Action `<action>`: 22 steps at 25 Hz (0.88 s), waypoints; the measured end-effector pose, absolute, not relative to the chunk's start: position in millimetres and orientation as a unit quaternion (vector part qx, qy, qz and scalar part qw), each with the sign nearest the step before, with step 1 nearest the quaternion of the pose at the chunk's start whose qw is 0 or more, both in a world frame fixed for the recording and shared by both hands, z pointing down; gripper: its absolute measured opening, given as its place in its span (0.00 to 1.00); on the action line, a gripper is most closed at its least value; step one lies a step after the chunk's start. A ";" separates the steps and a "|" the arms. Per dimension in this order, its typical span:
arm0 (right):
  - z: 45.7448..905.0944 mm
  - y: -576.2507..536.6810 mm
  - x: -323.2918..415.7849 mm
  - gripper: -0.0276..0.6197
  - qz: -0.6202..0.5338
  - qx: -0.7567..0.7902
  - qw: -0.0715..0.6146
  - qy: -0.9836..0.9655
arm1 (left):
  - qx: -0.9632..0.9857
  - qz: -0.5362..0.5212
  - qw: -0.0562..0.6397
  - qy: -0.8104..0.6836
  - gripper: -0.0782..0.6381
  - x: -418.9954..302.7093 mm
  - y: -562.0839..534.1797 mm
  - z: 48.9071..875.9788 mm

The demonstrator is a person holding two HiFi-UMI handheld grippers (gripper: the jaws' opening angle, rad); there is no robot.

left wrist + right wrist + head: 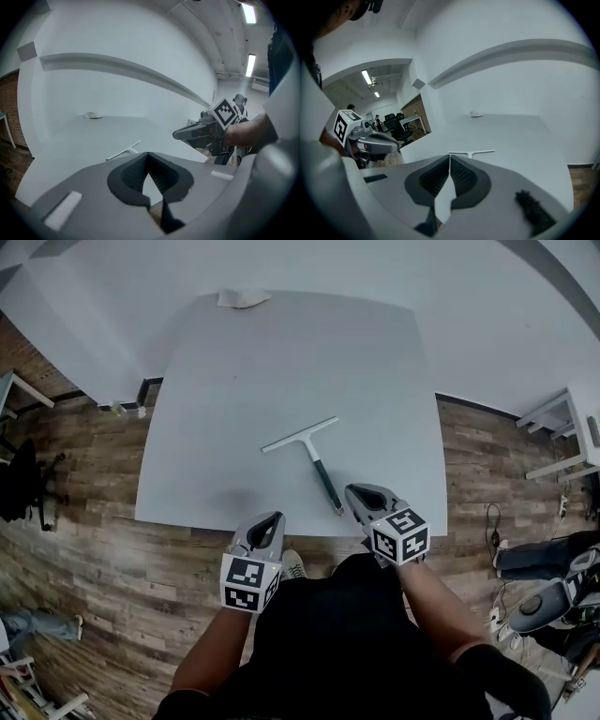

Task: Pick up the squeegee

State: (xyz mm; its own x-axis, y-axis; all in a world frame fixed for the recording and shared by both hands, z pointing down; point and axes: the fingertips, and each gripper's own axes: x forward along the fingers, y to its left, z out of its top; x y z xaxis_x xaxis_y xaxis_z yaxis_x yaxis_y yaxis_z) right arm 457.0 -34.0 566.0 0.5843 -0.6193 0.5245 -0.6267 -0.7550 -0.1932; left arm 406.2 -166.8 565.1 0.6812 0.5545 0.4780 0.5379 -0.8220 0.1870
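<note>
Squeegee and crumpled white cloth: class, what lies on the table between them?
Nothing: in the head view the table is bare between the squeegee and the crumpled white cloth at its far edge.

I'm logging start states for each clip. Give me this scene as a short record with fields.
surface: white table
squeegee: lying flat on table, dark handle toward person, untouched
cloth: at table's far edge
left hand-held gripper: shut, empty, near table's front edge
right hand-held gripper: shut, empty, close to handle end
</note>
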 end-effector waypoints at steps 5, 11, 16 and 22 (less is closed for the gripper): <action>567.5 -33.4 477.5 0.05 0.292 0.891 0.016 -0.347 | 0.913 0.275 0.026 0.301 0.12 414.4 -159.1 572.1; 589.2 -41.9 508.8 0.11 0.303 0.886 0.020 -0.350 | 0.915 0.290 0.033 0.279 0.12 417.6 -162.2 584.7; 624.9 -56.8 533.0 0.18 0.338 0.873 0.029 -0.351 | 0.921 0.292 0.046 0.254 0.12 417.5 -173.9 590.6; 671.6 -63.7 564.5 0.20 0.386 0.858 0.037 -0.337 | 0.924 0.303 0.064 0.224 0.12 422.2 -183.2 598.4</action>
State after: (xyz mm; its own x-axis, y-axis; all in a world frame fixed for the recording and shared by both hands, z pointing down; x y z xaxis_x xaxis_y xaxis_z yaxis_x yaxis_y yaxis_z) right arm 564.5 -63.7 671.6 0.4750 -0.5500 0.6869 -0.6071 -0.7699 -0.1967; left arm 422.2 -183.2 598.4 0.7163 0.4524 0.5313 0.3751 -0.8916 0.2536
